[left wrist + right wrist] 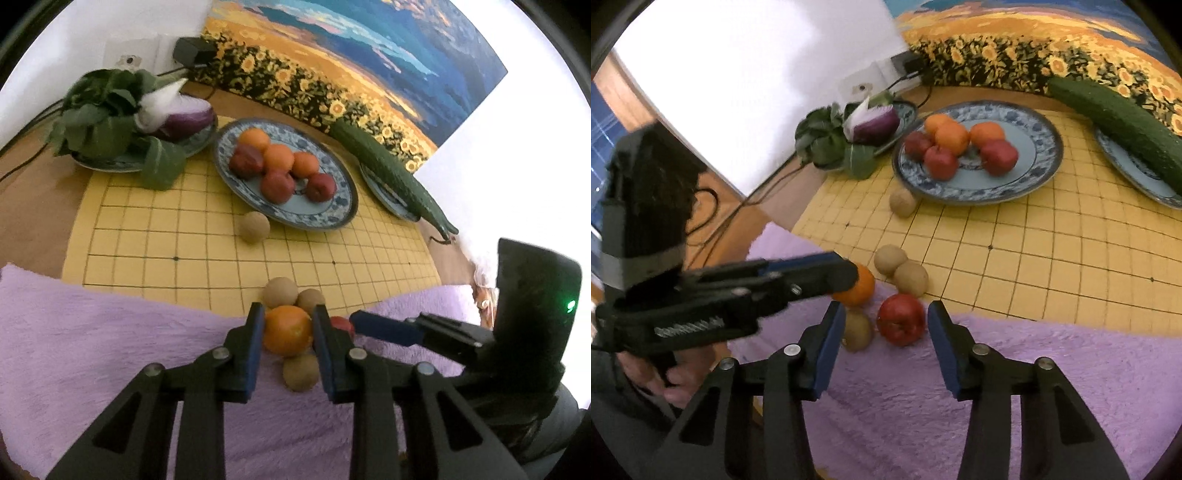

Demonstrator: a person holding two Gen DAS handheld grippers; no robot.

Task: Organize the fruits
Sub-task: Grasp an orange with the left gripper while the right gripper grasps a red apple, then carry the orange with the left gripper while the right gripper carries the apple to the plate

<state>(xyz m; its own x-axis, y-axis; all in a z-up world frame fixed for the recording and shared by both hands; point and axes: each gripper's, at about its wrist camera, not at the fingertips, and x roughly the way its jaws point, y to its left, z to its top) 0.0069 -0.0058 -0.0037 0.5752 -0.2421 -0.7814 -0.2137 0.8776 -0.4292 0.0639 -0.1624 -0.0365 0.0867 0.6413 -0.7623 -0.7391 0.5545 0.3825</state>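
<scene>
While kiwis (300, 371) crowd the orange (287, 329), a cucumber (388, 170) lies well apart.

Both grippers are showing matte black linkage arms with triangular cut-outs, each carrying 2 round silver pivot screws per side and ending in flat blue pads. The left gripper (288, 325) is bearing a grey tape band and an exposed coil spring on its boxy black body. The right gripper (886, 321) is glowing with 1 small green light on its black housing.
</scene>
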